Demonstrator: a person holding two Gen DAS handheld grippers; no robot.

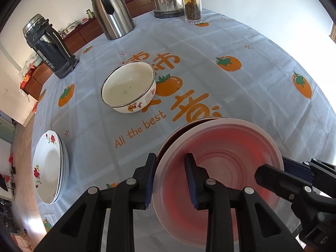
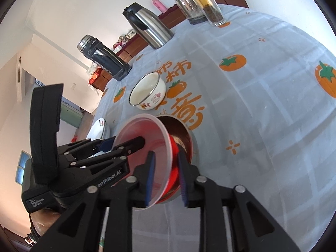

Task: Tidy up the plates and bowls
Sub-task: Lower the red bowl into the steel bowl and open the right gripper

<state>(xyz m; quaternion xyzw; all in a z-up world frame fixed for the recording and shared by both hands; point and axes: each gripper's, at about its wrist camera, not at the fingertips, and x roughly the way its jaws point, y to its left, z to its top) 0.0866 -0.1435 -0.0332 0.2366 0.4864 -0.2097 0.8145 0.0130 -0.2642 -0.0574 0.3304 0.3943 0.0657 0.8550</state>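
Translucent pink plastic bowl (image 1: 218, 168), left tongs (image 1: 171, 180) pinching rim, right tongs (image 2: 166, 180) slightly spread astride it.

The left gripper (image 1: 171, 180) straddled the near-left rim of a translucent red bowl (image 1: 220, 168). Farther off stood an enamel bowl (image 1: 128, 88); stacked floral plates (image 1: 49, 166) lay left.
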